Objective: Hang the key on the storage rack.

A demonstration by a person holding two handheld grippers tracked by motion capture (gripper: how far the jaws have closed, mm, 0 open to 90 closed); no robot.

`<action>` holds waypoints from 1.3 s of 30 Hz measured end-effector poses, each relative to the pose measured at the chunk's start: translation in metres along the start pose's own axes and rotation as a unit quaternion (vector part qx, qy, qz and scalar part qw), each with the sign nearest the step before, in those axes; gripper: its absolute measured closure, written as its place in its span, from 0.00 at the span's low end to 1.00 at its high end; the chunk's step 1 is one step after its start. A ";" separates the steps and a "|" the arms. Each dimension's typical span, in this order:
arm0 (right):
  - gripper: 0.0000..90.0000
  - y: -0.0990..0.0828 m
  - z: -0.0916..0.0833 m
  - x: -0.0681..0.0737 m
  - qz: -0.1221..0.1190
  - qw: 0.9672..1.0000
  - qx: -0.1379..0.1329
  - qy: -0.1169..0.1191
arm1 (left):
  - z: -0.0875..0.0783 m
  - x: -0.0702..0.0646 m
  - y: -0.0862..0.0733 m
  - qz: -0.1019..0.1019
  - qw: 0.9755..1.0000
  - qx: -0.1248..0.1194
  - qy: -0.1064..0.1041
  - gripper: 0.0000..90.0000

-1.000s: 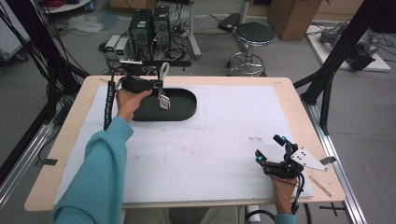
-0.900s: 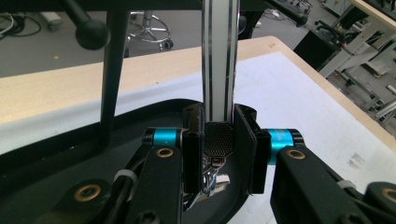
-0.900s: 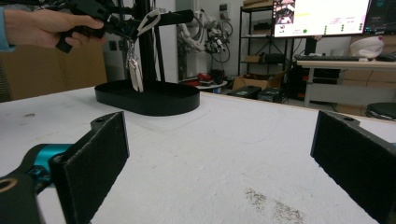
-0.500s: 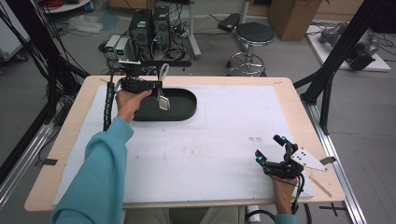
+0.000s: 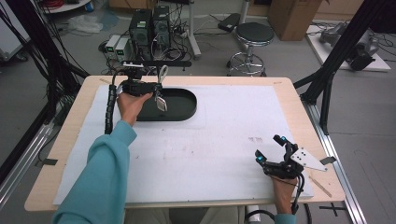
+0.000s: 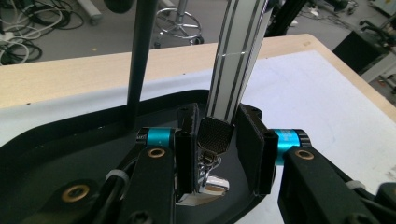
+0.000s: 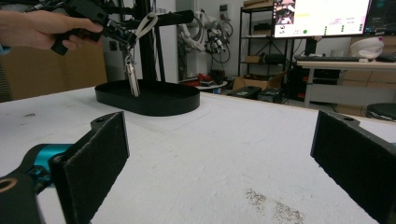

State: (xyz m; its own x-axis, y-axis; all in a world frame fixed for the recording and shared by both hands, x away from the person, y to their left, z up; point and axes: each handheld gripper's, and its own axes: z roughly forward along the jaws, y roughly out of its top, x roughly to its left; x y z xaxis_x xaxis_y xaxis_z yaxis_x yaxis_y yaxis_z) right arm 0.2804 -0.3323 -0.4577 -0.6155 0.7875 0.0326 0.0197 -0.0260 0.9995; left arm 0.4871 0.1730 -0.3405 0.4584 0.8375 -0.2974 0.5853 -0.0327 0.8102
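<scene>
Your left gripper [image 6: 217,144] pinches the lanyard strap [image 6: 236,56] just above its metal clasp [image 6: 210,179], jaws having just eased slightly open. The strap's long axis runs upright, looped over the black stand's arm [image 5: 163,63], clasp dangling above the oval tray [image 5: 184,105] at the far left. Your right gripper [image 5: 270,149] rests released, well apart, on the near-right surface [image 5: 210,154].
</scene>
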 end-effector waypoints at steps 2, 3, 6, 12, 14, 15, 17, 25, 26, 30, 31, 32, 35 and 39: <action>0.04 0.000 0.000 0.000 0.001 1.000 0.001 0.000 | 0.001 -0.001 0.000 0.000 1.000 0.003 0.008 0.76; 0.04 0.000 0.000 0.000 0.001 1.000 0.001 0.000 | 0.001 -0.001 -0.001 0.001 1.000 0.005 0.013 0.76; 0.04 0.000 0.000 0.000 -0.001 1.000 0.000 -0.001 | 0.002 -0.002 -0.003 0.000 1.000 0.007 0.021 0.78; 0.04 0.000 0.000 0.000 0.001 1.000 0.001 0.000 | 0.001 0.000 -0.006 0.000 1.000 0.003 0.021 0.76; 0.04 0.000 0.000 0.000 -0.001 1.000 -0.002 -0.001 | -0.001 0.000 -0.006 0.006 1.000 0.001 0.020 0.76; 0.04 0.000 0.000 0.000 -0.001 1.000 -0.001 -0.001 | -0.001 0.000 -0.006 0.010 1.000 -0.002 0.018 0.74; 0.04 0.000 0.000 0.000 -0.001 1.000 -0.002 -0.001 | -0.003 -0.001 -0.007 0.024 1.000 -0.011 0.009 0.66; 0.04 0.000 0.000 0.001 0.007 1.000 0.003 0.001 | -0.022 -0.003 -0.017 0.119 0.989 -0.053 -0.067 0.36; 0.04 0.000 0.000 0.001 0.007 1.000 0.003 0.001 | -0.027 -0.005 -0.017 0.120 0.991 -0.044 -0.050 0.25; 0.04 0.000 0.000 -0.001 0.000 1.000 -0.001 0.000 | -0.055 -0.005 -0.025 0.129 0.987 -0.092 -0.039 0.02; 0.04 0.000 0.000 -0.001 0.000 1.000 -0.001 0.000 | -0.062 -0.005 -0.028 0.134 0.985 -0.105 -0.041 0.02; 0.04 0.000 0.000 0.000 0.006 1.000 0.003 0.001 | -0.069 -0.005 -0.032 0.139 0.982 -0.114 -0.050 0.02; 0.04 0.000 0.000 0.000 0.001 1.000 0.001 0.002 | -0.087 -0.006 -0.047 0.166 0.975 -0.138 -0.054 0.02; 0.04 0.000 0.000 0.001 0.001 1.000 0.000 0.002 | -0.109 -0.005 -0.077 0.201 0.962 -0.168 -0.081 0.02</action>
State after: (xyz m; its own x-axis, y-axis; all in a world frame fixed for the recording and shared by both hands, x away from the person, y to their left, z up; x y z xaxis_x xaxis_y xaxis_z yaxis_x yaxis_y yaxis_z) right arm 0.2796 -0.3320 -0.4578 -0.6190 0.7846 0.0354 0.0217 -0.0279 0.9994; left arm 0.3668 0.2310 -0.3461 0.7164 0.6974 0.0204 0.1027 -0.1343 0.9856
